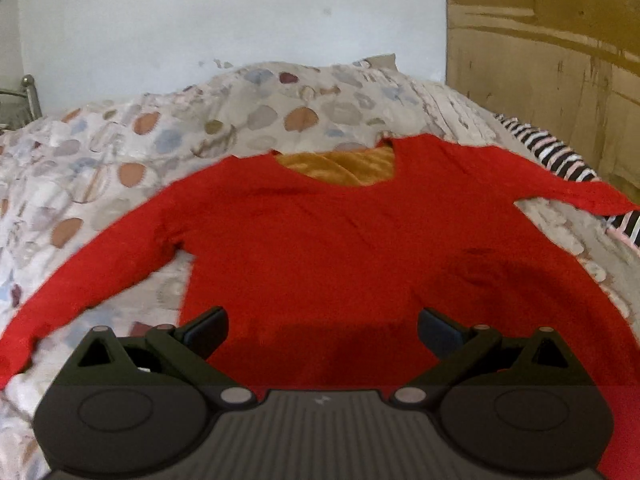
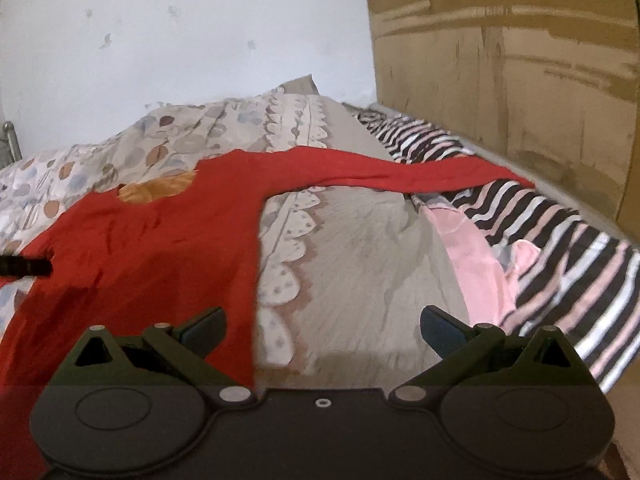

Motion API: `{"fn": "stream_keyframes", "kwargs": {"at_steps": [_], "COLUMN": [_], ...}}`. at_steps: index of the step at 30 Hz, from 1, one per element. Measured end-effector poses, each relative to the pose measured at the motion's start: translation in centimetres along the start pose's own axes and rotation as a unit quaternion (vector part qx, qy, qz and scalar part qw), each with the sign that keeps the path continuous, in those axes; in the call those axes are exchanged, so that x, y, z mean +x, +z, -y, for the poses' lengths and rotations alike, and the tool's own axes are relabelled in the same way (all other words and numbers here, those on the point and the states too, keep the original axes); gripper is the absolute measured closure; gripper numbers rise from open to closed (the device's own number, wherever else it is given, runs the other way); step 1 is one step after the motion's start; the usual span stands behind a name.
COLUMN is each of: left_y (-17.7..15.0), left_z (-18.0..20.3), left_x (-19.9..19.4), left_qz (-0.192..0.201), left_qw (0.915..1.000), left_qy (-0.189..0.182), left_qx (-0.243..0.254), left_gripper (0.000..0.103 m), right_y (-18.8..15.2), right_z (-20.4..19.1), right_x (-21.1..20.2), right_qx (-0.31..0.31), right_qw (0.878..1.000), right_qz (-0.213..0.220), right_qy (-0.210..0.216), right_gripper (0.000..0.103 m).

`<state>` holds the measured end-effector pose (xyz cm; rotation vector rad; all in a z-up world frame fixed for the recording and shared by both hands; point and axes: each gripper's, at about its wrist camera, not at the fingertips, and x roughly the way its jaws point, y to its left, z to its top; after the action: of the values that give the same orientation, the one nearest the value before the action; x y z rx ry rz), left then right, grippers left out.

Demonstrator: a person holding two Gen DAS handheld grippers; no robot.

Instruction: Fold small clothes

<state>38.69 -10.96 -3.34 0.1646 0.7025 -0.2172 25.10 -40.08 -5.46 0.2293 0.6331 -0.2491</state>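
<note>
A red long-sleeved top (image 1: 320, 232) with an orange inner neck lining (image 1: 344, 166) lies flat, front up, on the bed, both sleeves spread outward. My left gripper (image 1: 322, 330) is open and empty, hovering over the top's lower hem. In the right wrist view the red top (image 2: 160, 240) lies to the left, its right sleeve (image 2: 400, 174) stretched across toward the striped cloth. My right gripper (image 2: 322, 330) is open and empty above the top's right side edge and the bedcover. The tip of the left gripper (image 2: 26, 266) shows at the left edge.
The bed has a patterned cover (image 1: 160, 132) with round blotches and a grey part (image 2: 360, 240). A black, white and pink striped garment (image 2: 560, 240) and a pink cloth (image 2: 476, 264) lie at the right. A cardboard panel (image 2: 500, 60) and a white wall (image 1: 200, 20) stand behind.
</note>
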Motion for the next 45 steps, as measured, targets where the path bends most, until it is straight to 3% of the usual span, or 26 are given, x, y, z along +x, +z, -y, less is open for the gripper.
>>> {"fn": "stream_keyframes", "kwargs": {"at_steps": [2,5,9,17,21,32,35,37,39,41,45], "left_y": [-0.4,-1.4,-2.5,-4.6,-4.7,-5.0,-5.0,-5.1,-5.1,-5.1,-4.8], "left_z": [0.6,1.1,1.1,0.2,0.5,0.8,0.8,0.8,0.8,0.7,0.2], "left_x": [1.4,3.0,4.2,4.5,4.6,4.7,4.7,4.7,4.6,4.6,4.5], "left_qz": [-0.006,-0.010,-0.018,0.016,0.023,0.032,0.034,0.034,0.035,0.035,0.031], "left_qw": [0.9999,0.9998,0.9997,0.9995,0.9996,0.9994,0.9994,0.9994,0.9993,0.9993,0.9992], "left_qy": [0.004,-0.001,-0.009,-0.025,-0.018,-0.012,-0.012,-0.012,-0.013,-0.014,-0.024], "left_qx": [0.009,0.016,0.011,-0.009,-0.003,0.000,0.000,0.000,-0.001,-0.002,-0.010], "left_gripper": [0.000,0.000,0.001,0.000,0.000,0.000,0.000,0.000,0.000,0.000,0.001], "right_y": [1.4,3.1,5.7,11.3,12.8,13.9,13.6,13.3,13.0,13.2,16.1], "right_z": [1.6,3.7,7.5,15.2,18.8,26.4,27.0,27.3,27.2,26.9,24.7], "right_x": [2.1,4.2,6.6,11.1,13.9,19.6,20.5,20.5,20.2,19.4,17.3], "right_qx": [0.017,0.045,0.095,0.185,0.223,0.405,0.433,0.453,0.465,0.462,0.393], "right_qw": [1.000,0.998,0.994,0.977,0.965,0.902,0.887,0.878,0.871,0.871,0.902], "right_qz": [-0.021,-0.019,-0.003,0.043,0.044,0.050,0.059,0.074,0.094,0.119,0.142], "right_qy": [-0.008,-0.032,-0.046,-0.093,-0.129,-0.142,-0.146,-0.139,-0.130,-0.118,-0.108], "right_gripper": [0.000,0.000,0.000,0.002,0.018,0.047,0.062,0.085,0.094,0.096,0.097]}}
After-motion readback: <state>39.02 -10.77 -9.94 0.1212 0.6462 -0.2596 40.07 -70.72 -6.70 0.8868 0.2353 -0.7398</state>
